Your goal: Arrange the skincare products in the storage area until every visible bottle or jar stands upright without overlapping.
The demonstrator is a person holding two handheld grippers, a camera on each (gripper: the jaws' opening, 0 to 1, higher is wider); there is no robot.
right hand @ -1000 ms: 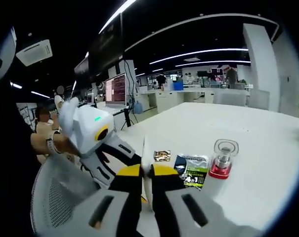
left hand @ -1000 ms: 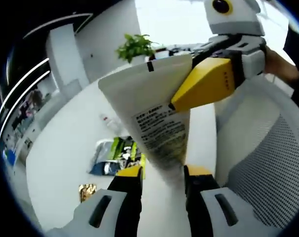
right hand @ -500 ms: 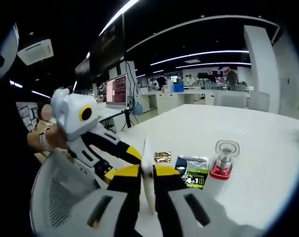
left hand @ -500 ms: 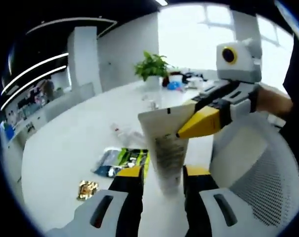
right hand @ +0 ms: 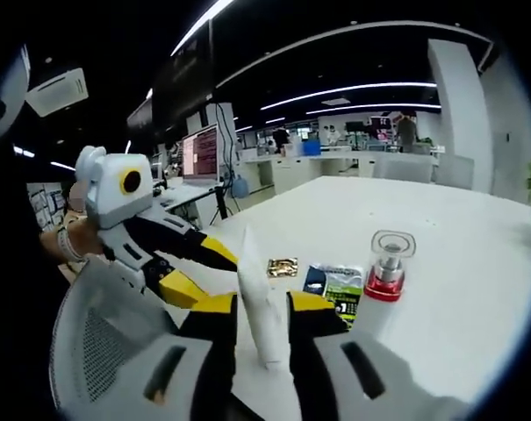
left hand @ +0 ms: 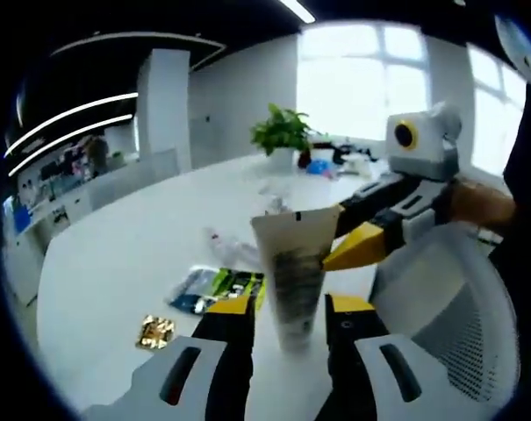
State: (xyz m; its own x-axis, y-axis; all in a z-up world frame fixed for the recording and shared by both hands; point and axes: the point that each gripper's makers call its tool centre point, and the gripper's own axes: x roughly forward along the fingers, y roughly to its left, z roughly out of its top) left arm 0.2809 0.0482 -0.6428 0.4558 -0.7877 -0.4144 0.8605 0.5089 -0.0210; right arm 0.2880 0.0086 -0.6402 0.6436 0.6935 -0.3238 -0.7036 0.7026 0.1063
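Note:
A white squeeze tube (left hand: pixel 293 281) stands upright, cap end down, on the white table (left hand: pixel 116 263), with its crimped end on top. My left gripper (left hand: pixel 289 307) is open, its jaws flanking the tube's lower part with small gaps. My right gripper (right hand: pixel 262 303) is open too, and the tube (right hand: pixel 261 307) sits loose between its jaws. It reaches in from the right (left hand: pixel 335 237) at the tube's upper half. A white bottle (right hand: pixel 386 272) with a clear cap and red collar sits further out on the table; it appears to lie on its side.
A green and blue sachet pack (left hand: pixel 214 288) and a gold foil packet (left hand: pixel 157 331) lie just beyond the tube. A white mesh surface (left hand: pixel 449 333) rises close on the right. A potted plant (left hand: pixel 283 132) stands at the table's far end.
The right gripper's jaws have spread apart and let go of the tube. The tube has gone from tilted to upright. The left gripper's jaws have kept the same width.

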